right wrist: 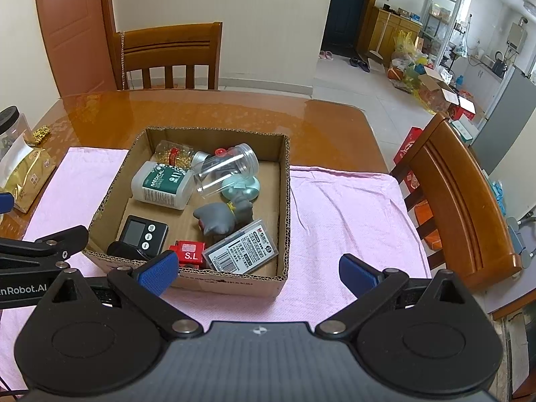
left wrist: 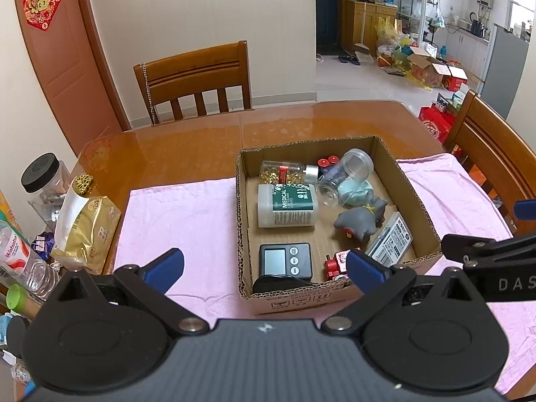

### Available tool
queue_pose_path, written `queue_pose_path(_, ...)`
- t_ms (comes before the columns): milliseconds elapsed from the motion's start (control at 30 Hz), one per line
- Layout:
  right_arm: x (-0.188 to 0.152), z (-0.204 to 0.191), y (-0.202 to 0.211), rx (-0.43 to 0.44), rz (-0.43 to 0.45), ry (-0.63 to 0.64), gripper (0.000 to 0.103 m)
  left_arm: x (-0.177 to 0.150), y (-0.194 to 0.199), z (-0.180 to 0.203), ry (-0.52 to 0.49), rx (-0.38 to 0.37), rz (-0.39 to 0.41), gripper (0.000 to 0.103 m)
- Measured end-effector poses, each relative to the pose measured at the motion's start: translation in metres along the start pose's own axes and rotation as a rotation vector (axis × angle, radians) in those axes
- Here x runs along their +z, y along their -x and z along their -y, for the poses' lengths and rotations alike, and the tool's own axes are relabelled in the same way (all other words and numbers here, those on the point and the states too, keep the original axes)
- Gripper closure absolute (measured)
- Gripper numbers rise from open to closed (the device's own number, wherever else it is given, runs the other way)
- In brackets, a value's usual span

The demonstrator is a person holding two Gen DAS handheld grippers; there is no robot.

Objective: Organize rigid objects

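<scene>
An open cardboard box (left wrist: pixel 420 201) (right wrist: pixel 284 181) sits on a pink cloth (left wrist: pixel 181 214) (right wrist: pixel 348 214). Inside lie a white MEDICAL bottle (left wrist: pixel 287 205) (right wrist: pixel 162 181), a bottle of gold capsules (left wrist: pixel 284 171) (right wrist: pixel 174 154), a clear jar (left wrist: pixel 345 176) (right wrist: pixel 227 169), a grey toy (left wrist: pixel 360 219) (right wrist: pixel 221 217), a black timer (left wrist: pixel 284 261) (right wrist: pixel 142 232), a red toy (left wrist: pixel 335 264) (right wrist: pixel 189 253) and a labelled clear case (left wrist: pixel 392 241) (right wrist: pixel 241 251). My left gripper (left wrist: pixel 264 269) is open, low before the box's near wall. My right gripper (right wrist: pixel 258 273) is open by the box's near right corner.
A gold bag (left wrist: pixel 85 231) (right wrist: pixel 25 174), a black-lidded jar (left wrist: pixel 43 176) and a water bottle (left wrist: pixel 23 261) crowd the table's left edge. Wooden chairs stand behind (left wrist: pixel 197 80) (right wrist: pixel 167 57) and at the right (right wrist: pixel 462 201). Bare glossy tabletop (left wrist: pixel 201 144) lies beyond the box.
</scene>
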State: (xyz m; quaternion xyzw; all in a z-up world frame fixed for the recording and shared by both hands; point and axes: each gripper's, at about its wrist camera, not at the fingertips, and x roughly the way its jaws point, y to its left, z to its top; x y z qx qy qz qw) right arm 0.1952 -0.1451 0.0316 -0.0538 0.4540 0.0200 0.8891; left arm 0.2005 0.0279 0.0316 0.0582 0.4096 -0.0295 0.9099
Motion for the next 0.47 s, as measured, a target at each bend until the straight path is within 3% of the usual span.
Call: queue_pose_path(467, -0.0007, 0.0027, 0.0014, 0.006, 0.005, -0.006, 0.000, -0.0001, 0.0031, 0.0032, -0.009, 0.008, 0.002, 0.001)
